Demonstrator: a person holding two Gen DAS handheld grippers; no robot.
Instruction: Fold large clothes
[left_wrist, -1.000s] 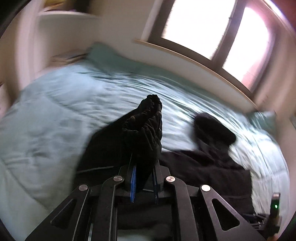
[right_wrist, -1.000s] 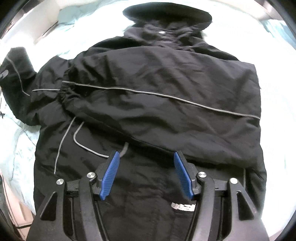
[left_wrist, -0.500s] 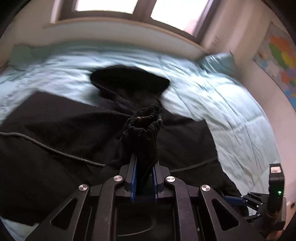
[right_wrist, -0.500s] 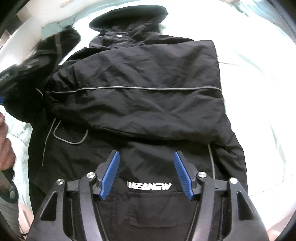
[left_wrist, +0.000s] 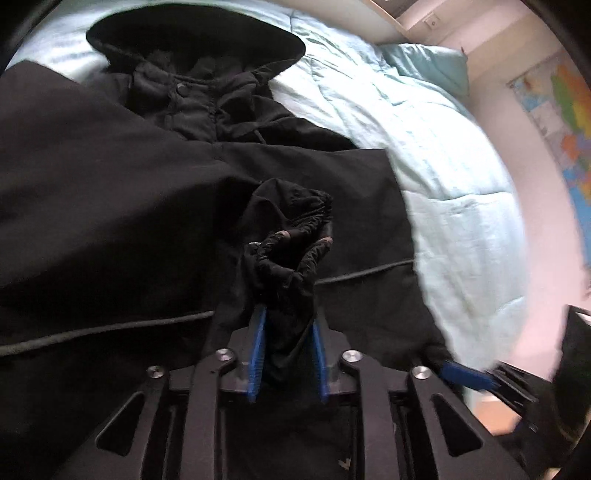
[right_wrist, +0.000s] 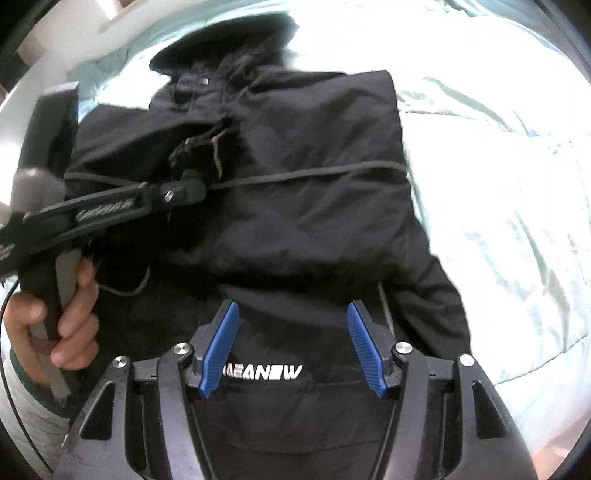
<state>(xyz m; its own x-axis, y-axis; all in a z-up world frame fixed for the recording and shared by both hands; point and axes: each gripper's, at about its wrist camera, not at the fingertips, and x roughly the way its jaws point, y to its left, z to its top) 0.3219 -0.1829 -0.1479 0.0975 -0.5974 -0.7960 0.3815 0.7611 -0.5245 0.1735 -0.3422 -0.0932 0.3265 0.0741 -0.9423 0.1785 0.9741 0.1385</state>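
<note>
A large black hooded jacket lies on a light blue bed, hood at the far end, one sleeve folded across the chest. My left gripper is shut on the elastic cuff of the other sleeve and holds it over the jacket's body. In the right wrist view the left gripper reaches in from the left with the cuff. My right gripper is open and empty, low over the jacket's hem near the white logo; its blue tip also shows in the left wrist view.
The light blue duvet surrounds the jacket, with a pillow at the far right. A pink wall with a coloured map stands to the right. The person's hand grips the left tool's handle.
My left gripper has carried the sleeve cuff from the left side over the jacket's body. My right gripper has drawn back toward the hem and stays open.
</note>
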